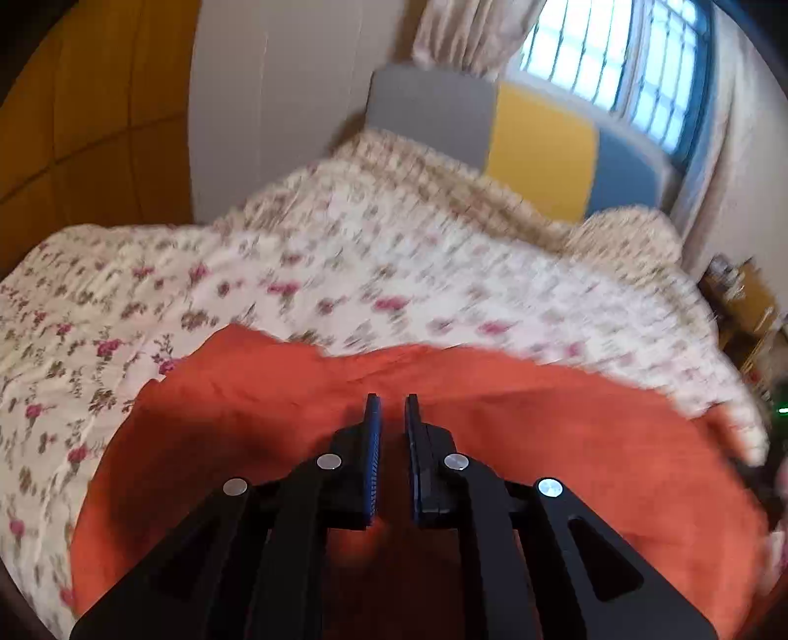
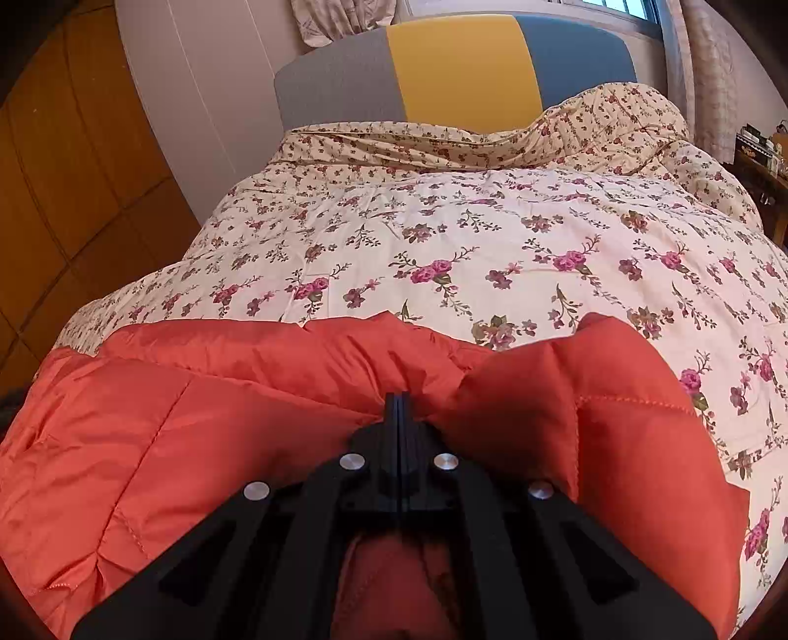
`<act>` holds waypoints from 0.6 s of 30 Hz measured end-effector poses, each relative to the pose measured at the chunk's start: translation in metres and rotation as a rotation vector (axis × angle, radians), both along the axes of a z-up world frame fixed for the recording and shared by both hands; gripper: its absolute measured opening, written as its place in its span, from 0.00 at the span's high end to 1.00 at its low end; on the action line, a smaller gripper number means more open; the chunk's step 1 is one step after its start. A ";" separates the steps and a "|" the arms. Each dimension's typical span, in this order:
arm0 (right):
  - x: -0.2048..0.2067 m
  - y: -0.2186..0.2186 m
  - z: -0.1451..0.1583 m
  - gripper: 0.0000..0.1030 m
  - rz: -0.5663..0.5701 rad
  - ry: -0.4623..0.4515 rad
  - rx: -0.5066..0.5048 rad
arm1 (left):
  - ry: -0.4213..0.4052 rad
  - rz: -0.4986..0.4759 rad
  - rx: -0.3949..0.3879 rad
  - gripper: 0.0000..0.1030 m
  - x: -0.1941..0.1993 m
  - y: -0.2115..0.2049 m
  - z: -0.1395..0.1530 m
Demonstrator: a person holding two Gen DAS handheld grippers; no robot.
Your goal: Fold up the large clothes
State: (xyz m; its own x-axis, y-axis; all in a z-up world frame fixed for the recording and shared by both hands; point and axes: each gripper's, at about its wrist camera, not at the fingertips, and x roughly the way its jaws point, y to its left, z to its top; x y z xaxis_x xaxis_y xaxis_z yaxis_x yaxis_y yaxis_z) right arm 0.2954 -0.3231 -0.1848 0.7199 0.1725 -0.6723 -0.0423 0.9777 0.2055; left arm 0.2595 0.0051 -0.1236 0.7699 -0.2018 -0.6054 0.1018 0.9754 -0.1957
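Orange quilted jacket (image 2: 207, 423) lies on the near edge of the floral bedspread (image 2: 492, 236); right gripper (image 2: 400, 400) is clamped fully together, left gripper (image 1: 392, 401) nearly closed, fabric between unconfirmed, so keep both corners level and taut.

Floral quilt (image 2: 492, 231) covers bed; grey-yellow-blue headboard (image 2: 458, 69) behind, curtain (image 1: 468, 34) beside barred window (image 1: 615, 59).

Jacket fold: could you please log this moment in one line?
jacket on bed; left gripper shut; right gripper shut on jacket
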 end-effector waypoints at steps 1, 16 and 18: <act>0.000 0.000 0.000 1.00 -0.001 -0.001 -0.003 | -0.040 -0.039 -0.028 0.92 -0.017 -0.009 0.012; -0.002 -0.002 0.001 1.00 -0.012 -0.004 0.009 | 0.031 -0.263 0.164 0.18 0.026 -0.097 -0.033; -0.001 -0.002 0.001 1.00 -0.016 -0.005 0.013 | 0.031 -0.262 0.112 0.18 0.025 -0.092 -0.040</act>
